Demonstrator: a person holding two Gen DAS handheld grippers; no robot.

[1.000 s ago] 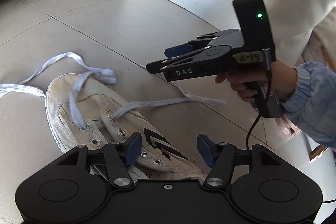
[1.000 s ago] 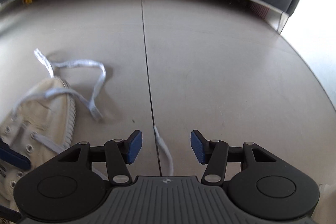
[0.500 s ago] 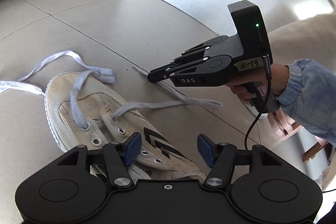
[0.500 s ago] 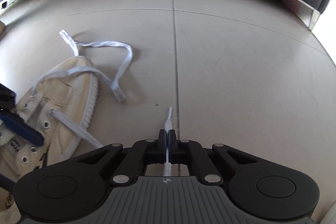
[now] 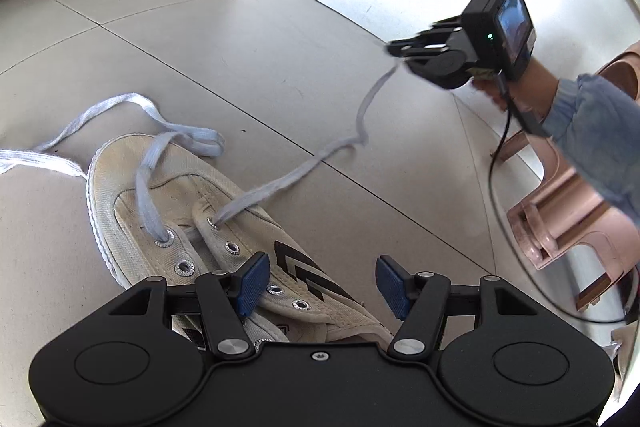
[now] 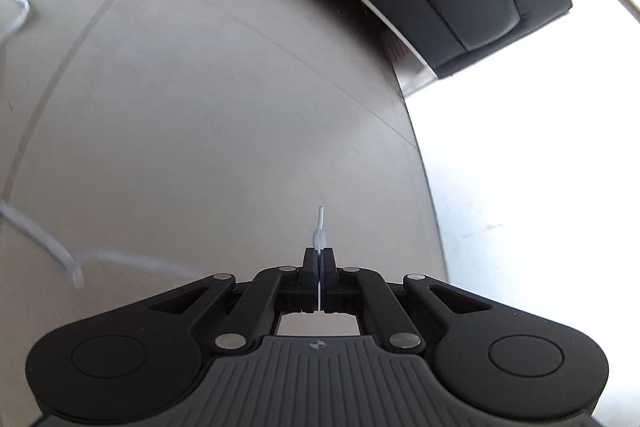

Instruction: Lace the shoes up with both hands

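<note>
shoe: light floppy canvas, lying on the floor under the left claw, which hangs released
lace: soft, flat, slippery; stiff tip is the best hold
right claw: clenched on the lace just behind that tip

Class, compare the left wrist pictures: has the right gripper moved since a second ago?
Yes. The right gripper, shut on the lace end, has swung up and to the right, away from the shoe, which stays put on the floor.
</note>
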